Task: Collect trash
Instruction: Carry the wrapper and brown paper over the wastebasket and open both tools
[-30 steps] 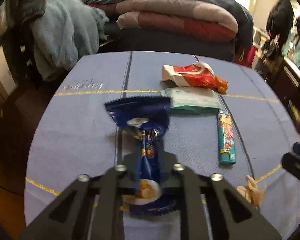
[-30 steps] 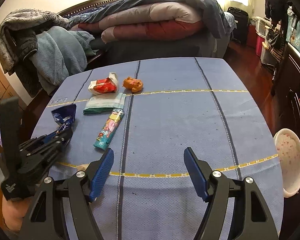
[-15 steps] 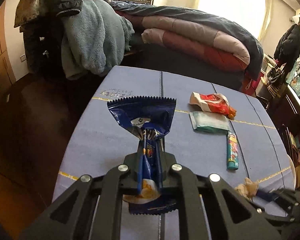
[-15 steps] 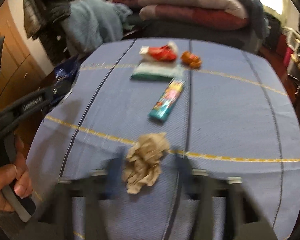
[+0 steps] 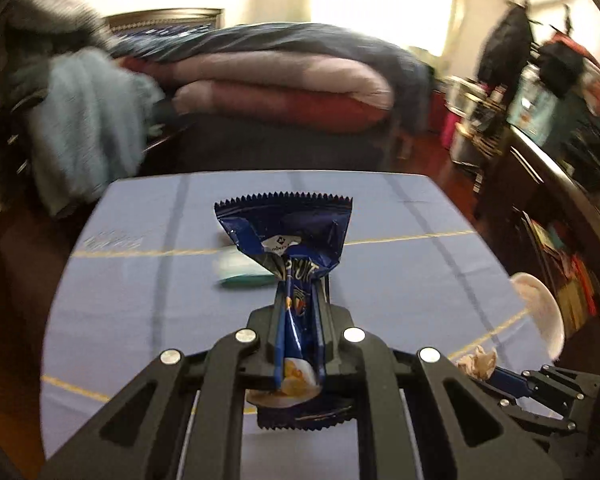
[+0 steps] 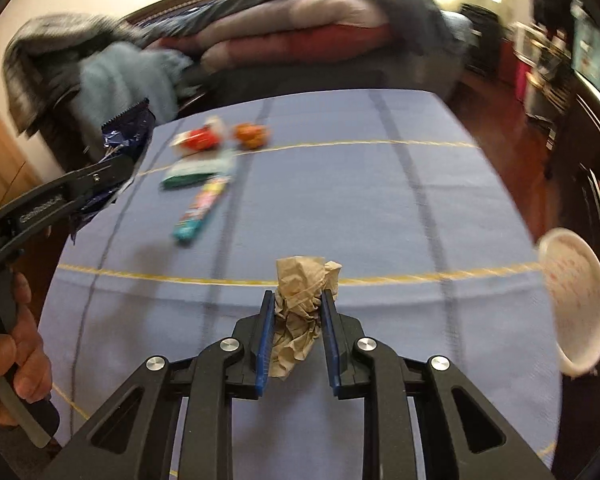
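My left gripper (image 5: 299, 304) is shut on a blue snack wrapper (image 5: 288, 232) and holds it above the blue tablecloth (image 5: 140, 300). It shows at the left of the right wrist view (image 6: 112, 168) with the wrapper (image 6: 126, 132). My right gripper (image 6: 298, 300) is shut on a crumpled brown paper napkin (image 6: 300, 292), which also shows in the left wrist view (image 5: 478, 362). On the cloth lie a red wrapper (image 6: 198, 138), an orange scrap (image 6: 252, 134), a green-white packet (image 6: 198, 168) and a long colourful wrapper (image 6: 202, 208).
A white bin (image 6: 576, 300) stands off the table's right edge, also in the left wrist view (image 5: 540, 316). A bed with folded quilts (image 6: 300, 28) and draped clothes (image 6: 112, 76) lie beyond the far edge. Dark furniture (image 5: 560, 200) stands at the right.
My right gripper closed on the brown napkin and lifted it. My left gripper swung right with the blue wrapper held. Both views are motion-blurred.
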The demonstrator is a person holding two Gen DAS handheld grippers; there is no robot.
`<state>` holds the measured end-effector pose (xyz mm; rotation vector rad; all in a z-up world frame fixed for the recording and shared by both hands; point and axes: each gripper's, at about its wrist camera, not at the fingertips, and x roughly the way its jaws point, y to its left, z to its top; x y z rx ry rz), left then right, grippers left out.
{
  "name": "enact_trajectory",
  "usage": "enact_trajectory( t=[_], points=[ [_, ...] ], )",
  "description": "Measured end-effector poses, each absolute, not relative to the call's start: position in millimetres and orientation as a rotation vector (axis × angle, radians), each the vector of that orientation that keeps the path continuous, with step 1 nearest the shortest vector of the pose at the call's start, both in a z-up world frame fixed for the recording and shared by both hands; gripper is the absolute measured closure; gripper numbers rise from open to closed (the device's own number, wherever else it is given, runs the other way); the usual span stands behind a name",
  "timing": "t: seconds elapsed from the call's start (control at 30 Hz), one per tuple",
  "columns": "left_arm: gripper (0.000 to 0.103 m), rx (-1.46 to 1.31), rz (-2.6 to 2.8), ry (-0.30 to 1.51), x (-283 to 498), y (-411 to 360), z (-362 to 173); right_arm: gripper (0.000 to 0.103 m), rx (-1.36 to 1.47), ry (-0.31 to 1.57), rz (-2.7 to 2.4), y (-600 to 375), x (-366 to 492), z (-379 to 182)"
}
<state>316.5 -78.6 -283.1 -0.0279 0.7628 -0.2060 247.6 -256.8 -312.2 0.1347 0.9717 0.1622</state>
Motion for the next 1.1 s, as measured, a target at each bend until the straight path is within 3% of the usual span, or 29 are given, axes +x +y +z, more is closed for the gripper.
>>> enact_trajectory(
  t=[0.7,1.1],
  points=[
    [0.090,0.180,-0.624,0.722,291.2,-321.4,-274.3,0.080,0.344,0.878,-0.193,-449.4,191.9,-313.3],
    [0.090,0.249,-0.776,0.742,286.9,-410.7,-289.3,0.080,0.410,0.842,-0.361,-526.3,176.3,-323.1]
  ],
)
